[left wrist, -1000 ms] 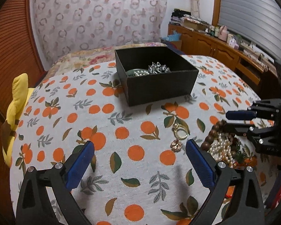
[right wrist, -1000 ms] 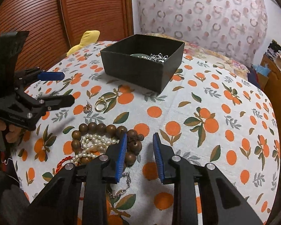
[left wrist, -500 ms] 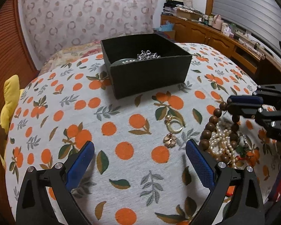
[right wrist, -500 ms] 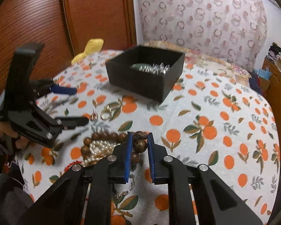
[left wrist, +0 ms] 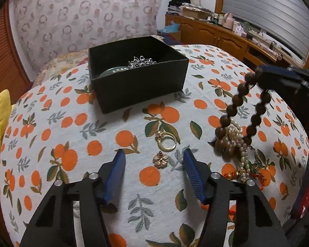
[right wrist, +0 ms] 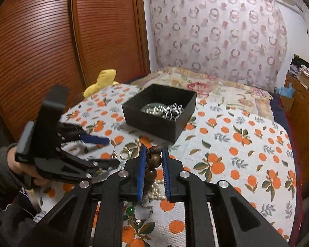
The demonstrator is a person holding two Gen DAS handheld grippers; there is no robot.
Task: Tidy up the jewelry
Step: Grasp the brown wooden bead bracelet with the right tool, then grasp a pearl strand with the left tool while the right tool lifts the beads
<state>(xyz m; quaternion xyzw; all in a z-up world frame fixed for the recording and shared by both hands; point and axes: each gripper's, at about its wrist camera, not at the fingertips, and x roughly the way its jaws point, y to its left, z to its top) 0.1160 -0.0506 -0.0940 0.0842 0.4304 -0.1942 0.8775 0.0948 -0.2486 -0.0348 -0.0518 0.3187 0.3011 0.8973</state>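
Observation:
My right gripper is shut on a brown wooden bead bracelet and holds it above the table; in the left wrist view the bracelet hangs from the right gripper. A pearl strand lies tangled under it. My left gripper is open, low over the cloth, with a flower earring and gold rings just ahead of its fingertips. The black box holds a green bangle and silver pieces.
An orange-print tablecloth covers the round table. A red cord charm lies by the pearls. A yellow plush sits at the left edge. Wooden cabinets stand at the right.
My right gripper shut on the wooden bracelet and lifted it off the table. My left gripper narrowed and moved toward the earring and rings.

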